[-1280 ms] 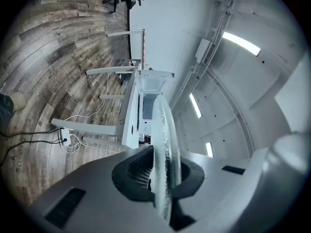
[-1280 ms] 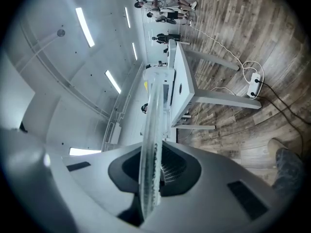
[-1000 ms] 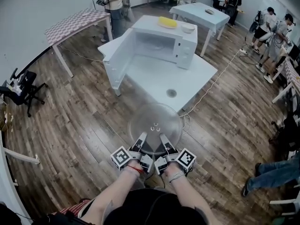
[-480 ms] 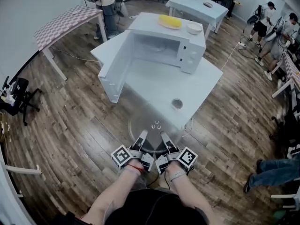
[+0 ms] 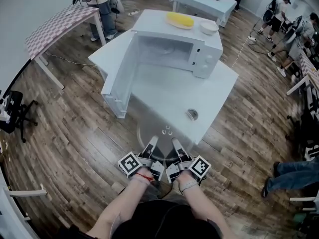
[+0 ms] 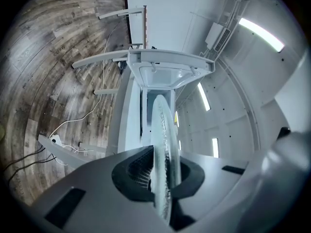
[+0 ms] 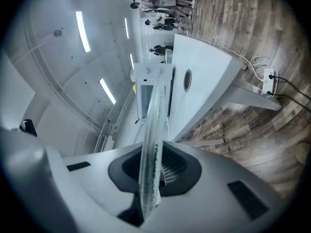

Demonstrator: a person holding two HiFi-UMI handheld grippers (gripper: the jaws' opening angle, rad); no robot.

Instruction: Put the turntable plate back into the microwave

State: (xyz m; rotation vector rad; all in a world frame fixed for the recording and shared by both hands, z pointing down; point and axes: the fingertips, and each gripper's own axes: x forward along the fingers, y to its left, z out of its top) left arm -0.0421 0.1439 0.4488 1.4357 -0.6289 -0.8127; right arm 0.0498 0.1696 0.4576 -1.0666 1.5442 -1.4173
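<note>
Ahead of you on the white table (image 5: pixel 164 96) the microwave (image 5: pixel 174 49) stands door-open, and the glass turntable plate (image 5: pixel 160 139) hangs over the table's near edge, your left gripper (image 5: pixel 151 145) and right gripper (image 5: pixel 176 145) both clamped on its near rim, a sound hold for something likely stiff, heavy, slick and breakable.

The round turntable plate of clear glass (image 5: pixel 165 136) is transparent and smooth across its face, with a pebbled, frosted-looking rim where the black ribbed pads (image 6: pixel 138 174) of the left gripper (image 6: pixel 163 174) and right gripper (image 7: pixel 153 173), both of matt grey plastic, clamp it. The white box-shaped microwave (image 5: pixel 204 51) has a smooth, painted-looking casing, and the white rectangular table (image 5: pixel 149 91) beneath it has a smooth matt top. The brown plank floor (image 5: pixel 65 133) looks like grained wood with a low sheen.
</note>
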